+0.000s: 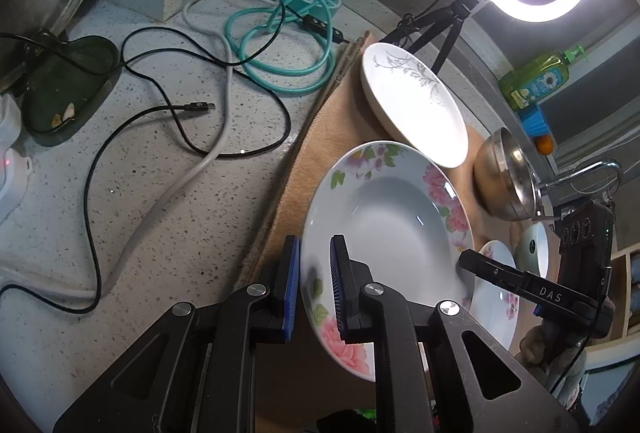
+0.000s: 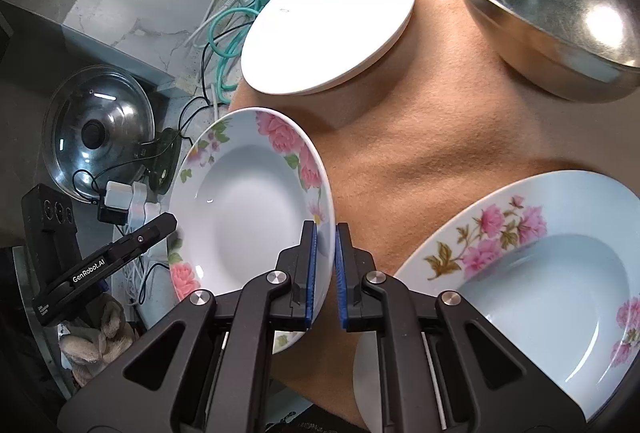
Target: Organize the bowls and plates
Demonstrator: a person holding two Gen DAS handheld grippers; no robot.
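Floral plate, pinched at opposite rims by both tongs.
Left tongs (image 1: 314,287) and right tongs (image 2: 325,275) each clamped the tilted floral plate (image 2: 248,209) above the brown mat (image 2: 440,137); beyond lay a grey-sprig plate (image 2: 332,25), steel bowl (image 2: 552,1); second floral plate (image 2: 540,285) beside right tongs.

The rose-patterned plate (image 2: 248,209) is glossy glazed ceramic, and so is the white plate (image 2: 328,29) with the grey sprig beyond it. Both lie over a matt, fuzzy tan cloth (image 2: 440,137). Right of the white plate, the bowl (image 2: 548,1) is brushed metal with soft glints, and the tabletop (image 1: 200,193) looks like smooth speckled stone.
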